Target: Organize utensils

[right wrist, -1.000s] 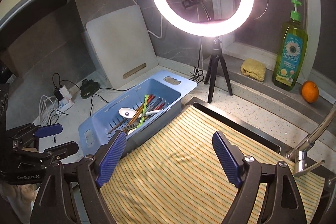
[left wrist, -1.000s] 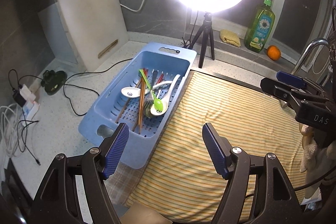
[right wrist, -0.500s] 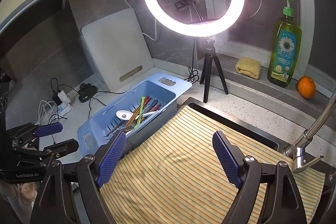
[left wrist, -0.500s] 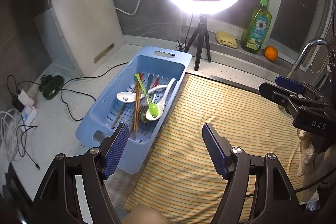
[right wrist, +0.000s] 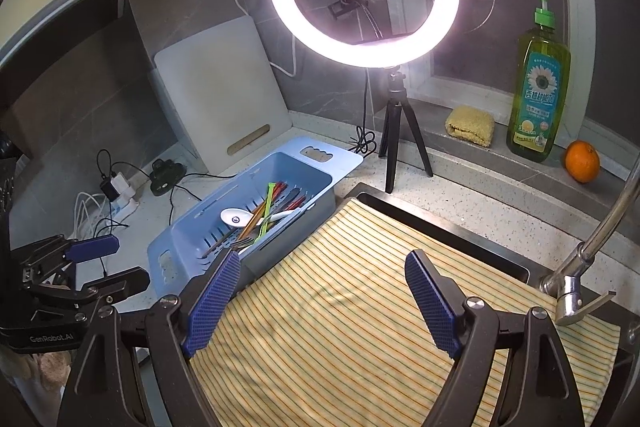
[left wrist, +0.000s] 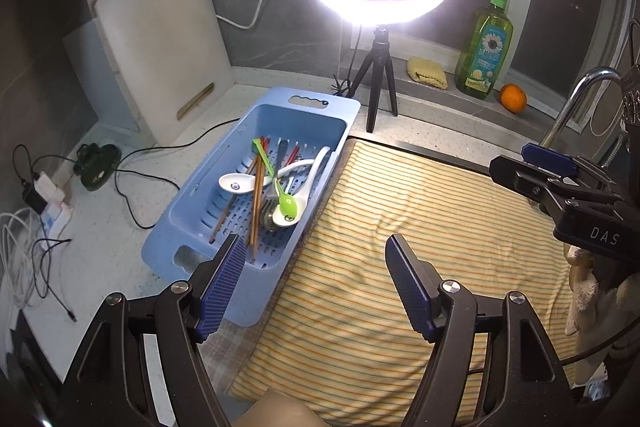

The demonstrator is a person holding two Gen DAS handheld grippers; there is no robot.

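Observation:
A light blue slotted basket (left wrist: 200, 195) (right wrist: 188, 235) lies on the counter left of a yellow striped cloth (left wrist: 420, 227) (right wrist: 360, 307). Inside it are mixed utensils: white spoons (left wrist: 236, 183) (right wrist: 234, 217), a green spoon (left wrist: 287, 205), brown and red chopsticks (left wrist: 256, 203) and a metal fork (left wrist: 268, 215). My left gripper (left wrist: 316, 287) hovers open above the basket's near corner and the cloth edge, with nothing between its blue pads. My right gripper (right wrist: 324, 303) hangs open over the cloth, also empty. Each gripper shows at the edge of the other's view.
A lit ring light on a black tripod (left wrist: 376, 83) stands behind the basket. A white cutting board (left wrist: 160, 47) leans on the wall. Cables and a power strip (left wrist: 44, 203) lie at the left. Soap bottle (right wrist: 538, 95), sponge (right wrist: 470, 125), orange (right wrist: 582, 161) and tap (right wrist: 592, 247) sit to the right.
Both views have drifted slightly back and up, so the basket looks a little lower and smaller. Both grippers stay open and nothing in the basket has moved.

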